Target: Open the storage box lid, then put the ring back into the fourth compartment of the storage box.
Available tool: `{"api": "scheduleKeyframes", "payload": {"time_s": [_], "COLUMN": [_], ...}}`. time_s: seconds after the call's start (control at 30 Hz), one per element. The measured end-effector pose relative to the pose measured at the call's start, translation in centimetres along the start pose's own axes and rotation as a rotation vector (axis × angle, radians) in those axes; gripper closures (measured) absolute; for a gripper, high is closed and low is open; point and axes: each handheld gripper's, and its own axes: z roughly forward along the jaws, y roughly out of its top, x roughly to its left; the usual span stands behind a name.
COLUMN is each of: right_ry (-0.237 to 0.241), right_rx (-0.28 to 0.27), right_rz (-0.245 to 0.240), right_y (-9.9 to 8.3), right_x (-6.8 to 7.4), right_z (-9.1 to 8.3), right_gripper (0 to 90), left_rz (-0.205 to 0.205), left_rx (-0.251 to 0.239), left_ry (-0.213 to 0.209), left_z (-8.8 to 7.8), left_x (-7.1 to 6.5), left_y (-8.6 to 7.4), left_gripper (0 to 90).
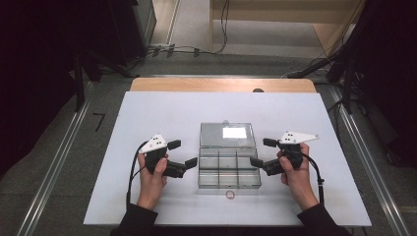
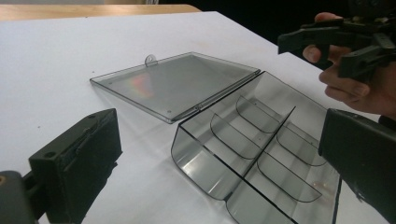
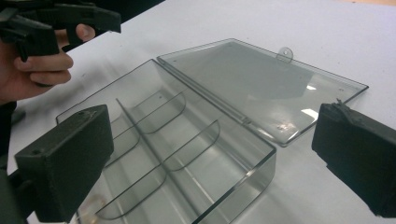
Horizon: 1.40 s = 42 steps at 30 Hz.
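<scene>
A clear plastic compartment box [image 1: 229, 169] lies open in the middle of the white table top, with its lid [image 1: 227, 134] folded flat behind it. Its compartments [image 2: 261, 154] look empty. My left gripper [image 1: 182, 153] is just left of the box, open, with nothing between its jaws. My right gripper [image 1: 262, 152] is just right of the box, also open and empty. In the left gripper view the black jaws of my left gripper [image 2: 219, 140] frame the box and the lid [image 2: 177, 84]. The right gripper view has the jaws of my right gripper [image 3: 212, 140] spread wide over the box [image 3: 177, 140] and the lid [image 3: 261, 79].
A small ring [image 1: 230, 195] lies on the white table top [image 1: 162, 108] in front of the box. A wooden edge [image 1: 221, 84] runs along the far side. Cables and dark stands sit on the floor beyond.
</scene>
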Motion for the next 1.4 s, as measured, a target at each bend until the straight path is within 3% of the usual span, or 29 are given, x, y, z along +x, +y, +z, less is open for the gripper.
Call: {"api": "scheduleKeyframes", "payload": {"time_s": [0.07, 0.17, 0.47, 0.87, 1.2, 1.4], "right_ry": [0.022, 0.004, -0.012, -0.020, 0.037, 0.059], "right_rx": [-0.002, 0.023, 0.020, 0.024, 0.038, 0.067], "right_rz": [-0.011, -0.031, -0.035, -0.078, -0.083, -0.111], "right_y": [-0.2, -0.5, -1.3, -1.4, -1.1, -1.2], "right_x": [0.3, 0.6, 2.0, 3.8, 5.0, 6.1], "right_z": [-0.3, -0.6, -2.3, -2.9, -2.8, -2.4], "right_gripper": [0.0, 0.0, 0.0, 0.0, 0.0, 0.0], "left_rz": [0.010, 0.014, 0.052, 0.035, 0.017, 0.031], "left_rx": [-0.003, -0.014, -0.014, -0.032, -0.036, -0.048], "left_ry": [0.001, 0.014, 0.031, 0.057, 0.081, 0.099], "left_z": [-0.3, -0.8, -2.4, -5.0, -6.5, -7.3], "left_x": [-0.2, -0.4, -1.2, -1.0, -0.7, -0.9], "left_y": [0.0, -0.2, -1.7, -3.2, -4.5, -5.0], "left_gripper": [0.0, 0.0, 0.0, 0.0, 0.0, 0.0]}}
